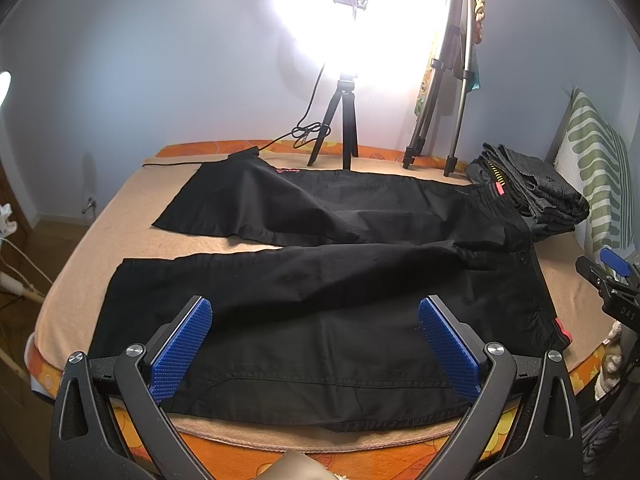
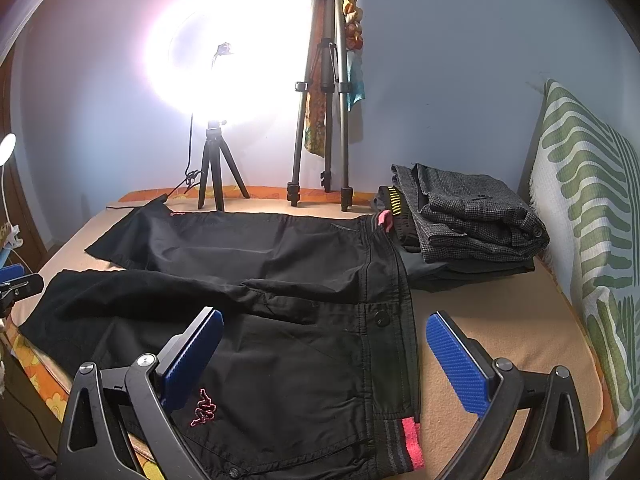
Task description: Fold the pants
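Note:
Black pants [image 1: 320,280] lie spread flat on the bed, legs apart and pointing left, waistband to the right. In the right wrist view the pants [image 2: 280,340] show a pink logo and a pink-trimmed waistband [image 2: 394,360]. My left gripper [image 1: 316,320] is open with blue pads, hovering over the near leg by the bed's front edge. My right gripper [image 2: 326,344] is open, hovering over the near hip and waistband. Neither holds anything. The right gripper also shows at the right edge of the left wrist view [image 1: 612,276].
A stack of folded grey clothes [image 2: 472,224] sits at the back right, touching the waistband. A ring light on a small tripod [image 2: 218,176] and a taller tripod [image 2: 324,120] stand at the bed's far edge. A green-patterned pillow [image 2: 592,240] stands at the right.

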`<state>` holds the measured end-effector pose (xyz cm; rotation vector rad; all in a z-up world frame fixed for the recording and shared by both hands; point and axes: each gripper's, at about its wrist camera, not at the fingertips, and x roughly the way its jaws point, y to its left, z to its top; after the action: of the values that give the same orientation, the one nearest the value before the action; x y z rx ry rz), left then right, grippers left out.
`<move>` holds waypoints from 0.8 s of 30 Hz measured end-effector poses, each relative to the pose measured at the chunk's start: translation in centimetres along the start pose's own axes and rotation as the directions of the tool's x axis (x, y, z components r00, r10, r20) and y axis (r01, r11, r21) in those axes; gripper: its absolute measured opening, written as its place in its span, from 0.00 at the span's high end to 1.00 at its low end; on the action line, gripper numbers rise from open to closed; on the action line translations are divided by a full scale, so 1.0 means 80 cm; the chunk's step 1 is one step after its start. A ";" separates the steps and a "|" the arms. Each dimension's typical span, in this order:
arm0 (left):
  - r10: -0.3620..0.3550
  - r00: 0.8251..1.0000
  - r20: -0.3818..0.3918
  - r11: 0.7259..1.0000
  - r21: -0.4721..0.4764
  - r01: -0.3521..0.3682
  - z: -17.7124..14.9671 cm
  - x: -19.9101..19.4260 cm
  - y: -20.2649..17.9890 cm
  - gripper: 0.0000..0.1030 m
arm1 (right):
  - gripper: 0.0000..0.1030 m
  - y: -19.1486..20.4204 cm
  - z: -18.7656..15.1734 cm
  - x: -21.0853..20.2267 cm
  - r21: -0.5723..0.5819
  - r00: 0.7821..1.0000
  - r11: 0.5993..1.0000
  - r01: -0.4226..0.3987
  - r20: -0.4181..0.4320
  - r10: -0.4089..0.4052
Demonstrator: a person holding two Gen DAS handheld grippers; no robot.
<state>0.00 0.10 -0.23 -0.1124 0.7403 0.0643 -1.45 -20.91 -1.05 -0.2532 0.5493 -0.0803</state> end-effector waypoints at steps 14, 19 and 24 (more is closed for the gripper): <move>-0.001 1.000 0.001 1.000 -0.001 0.001 0.000 0.000 0.001 0.00 | 0.00 0.001 0.000 0.001 0.000 1.000 1.000 0.001 -0.001 -0.001; -0.003 1.000 0.001 1.000 -0.003 0.003 0.000 -0.001 0.003 0.00 | 0.00 0.002 0.000 0.000 0.000 1.000 1.000 0.002 0.000 -0.002; -0.004 1.000 0.000 1.000 -0.002 0.004 0.000 -0.001 0.004 0.00 | 0.00 0.002 -0.001 0.001 -0.002 1.000 1.000 0.002 -0.001 -0.002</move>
<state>-0.09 0.38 -0.23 -0.1157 0.7400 0.0614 -1.42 -20.80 -1.18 -0.2554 0.5498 -0.0815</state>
